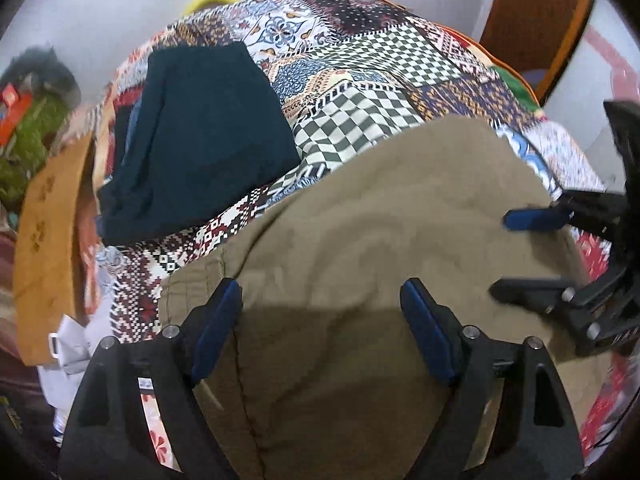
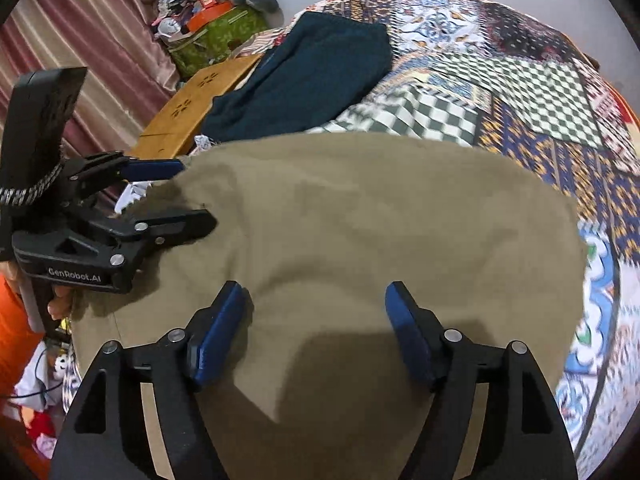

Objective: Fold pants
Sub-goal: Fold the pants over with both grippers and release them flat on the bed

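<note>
Pants [image 2: 360,216]: khaki woven cotton, rounded folded slab, softly creased.

patchwork-covered bed [image 2: 520,92] under khaki pants [image 2: 360,220] and dark folded garment [image 2: 304,84]

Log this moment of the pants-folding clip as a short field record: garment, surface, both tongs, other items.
garment: khaki pants, lying spread on the bed, some wrinkles
surface: patchwork bedspread
left tongs: open, over the khaki fabric, nothing gripped
right tongs: open, over the khaki fabric, nothing gripped
other clothing: dark teal folded garment, farther up the bed, apart from the pants
beside bed: wooden board with cut-out pattern
fold state: cannot tell how many folds are done
</note>
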`<state>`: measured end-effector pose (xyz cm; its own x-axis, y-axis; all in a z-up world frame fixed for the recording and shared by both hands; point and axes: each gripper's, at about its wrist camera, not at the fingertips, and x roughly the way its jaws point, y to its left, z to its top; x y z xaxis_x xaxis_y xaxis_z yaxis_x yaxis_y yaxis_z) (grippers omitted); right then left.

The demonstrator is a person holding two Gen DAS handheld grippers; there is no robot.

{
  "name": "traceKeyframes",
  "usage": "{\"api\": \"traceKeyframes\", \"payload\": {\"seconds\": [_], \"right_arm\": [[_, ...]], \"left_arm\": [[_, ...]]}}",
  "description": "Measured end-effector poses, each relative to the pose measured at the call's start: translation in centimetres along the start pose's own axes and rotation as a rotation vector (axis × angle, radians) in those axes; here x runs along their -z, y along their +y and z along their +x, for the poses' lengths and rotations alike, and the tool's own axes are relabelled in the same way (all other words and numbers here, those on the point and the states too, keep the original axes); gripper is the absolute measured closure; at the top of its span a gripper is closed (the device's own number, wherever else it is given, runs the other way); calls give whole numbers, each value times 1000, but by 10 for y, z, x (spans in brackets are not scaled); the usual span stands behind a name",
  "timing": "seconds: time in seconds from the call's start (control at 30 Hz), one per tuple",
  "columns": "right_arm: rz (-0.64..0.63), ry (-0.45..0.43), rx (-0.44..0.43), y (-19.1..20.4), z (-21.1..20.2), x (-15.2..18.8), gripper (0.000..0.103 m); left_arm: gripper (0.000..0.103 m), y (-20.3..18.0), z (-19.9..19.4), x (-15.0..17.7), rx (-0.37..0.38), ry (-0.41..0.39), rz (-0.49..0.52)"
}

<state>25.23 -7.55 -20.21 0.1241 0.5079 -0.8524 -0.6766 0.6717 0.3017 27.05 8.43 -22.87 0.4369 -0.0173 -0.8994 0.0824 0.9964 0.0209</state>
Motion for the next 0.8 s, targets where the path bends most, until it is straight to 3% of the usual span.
{"api": "traceKeyframes", "payload": {"seconds": [0.37,0.8], "right_arm": [[107,-83,40,-10,-49,54,32],[221,-91,115,-23,-74,127,27]], "left_arm": [[18,0,-29,33,-18,-46,-44],[15,9,-58,79,-69,-81,-103]]}}
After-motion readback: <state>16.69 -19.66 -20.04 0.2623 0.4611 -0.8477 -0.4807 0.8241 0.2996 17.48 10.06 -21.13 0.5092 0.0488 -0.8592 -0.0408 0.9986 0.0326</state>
